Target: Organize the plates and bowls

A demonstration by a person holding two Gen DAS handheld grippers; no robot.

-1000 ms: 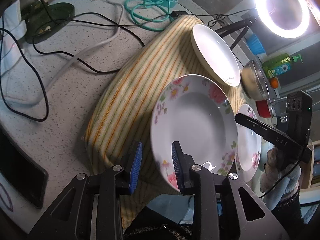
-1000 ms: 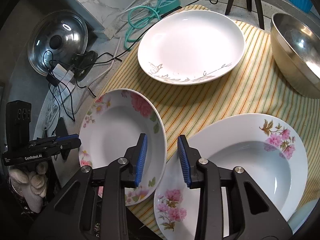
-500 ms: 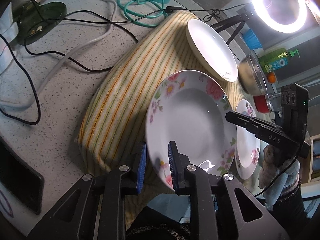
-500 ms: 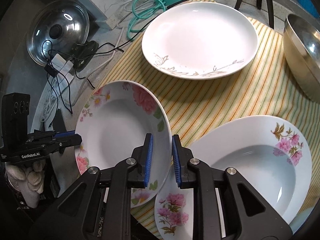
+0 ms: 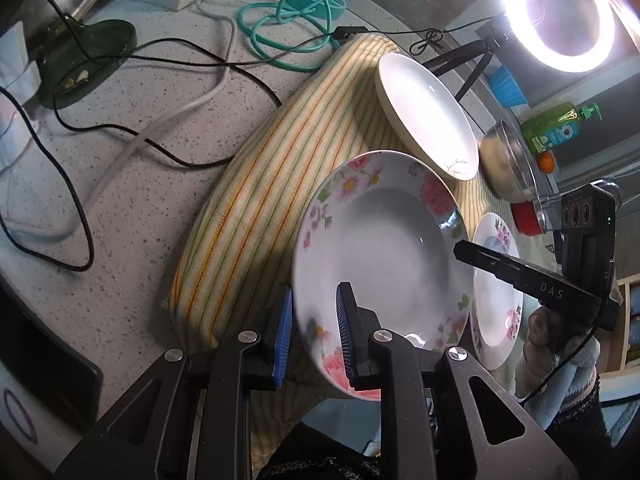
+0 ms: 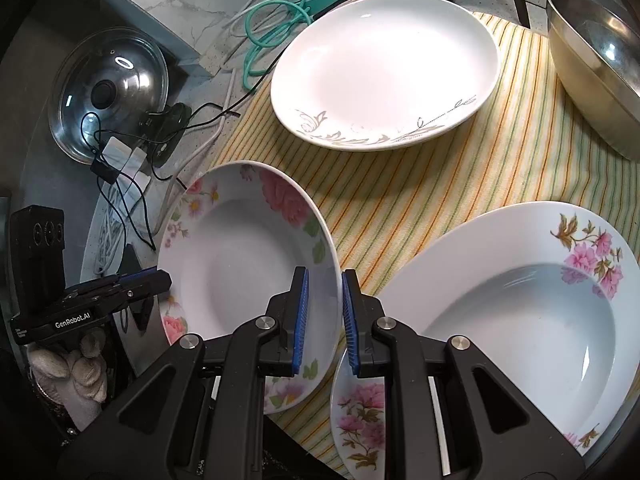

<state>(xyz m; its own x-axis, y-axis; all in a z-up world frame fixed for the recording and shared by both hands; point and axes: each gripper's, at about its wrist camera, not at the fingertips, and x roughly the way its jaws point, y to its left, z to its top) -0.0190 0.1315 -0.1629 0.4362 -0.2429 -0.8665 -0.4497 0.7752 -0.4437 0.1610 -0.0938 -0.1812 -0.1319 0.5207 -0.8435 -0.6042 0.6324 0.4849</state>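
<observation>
So far nothing is stacked: both the left tongs (image 5: 313, 330) and right tongs (image 6: 323, 318) have just been closing and now pinch opposite rims of the small floral plate (image 6: 248, 264), tilted above the striped cloth (image 6: 400, 184), with the large floral plate (image 6: 520, 312), white plate (image 6: 384, 68) and steel bowl (image 6: 592, 56) unsorted.

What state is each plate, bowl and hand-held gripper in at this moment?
Left floral plate: tilted, one edge raised off the striped cloth, clamped at opposite rims by both grippers.
Left hand-held gripper: shut on its near rim.
Right hand-held gripper: shut on its right rim.
Right floral plate: on the cloth, ungripped.
White plate: on the cloth, empty.
Steel bowl: upright on the cloth; contents unclear.
</observation>
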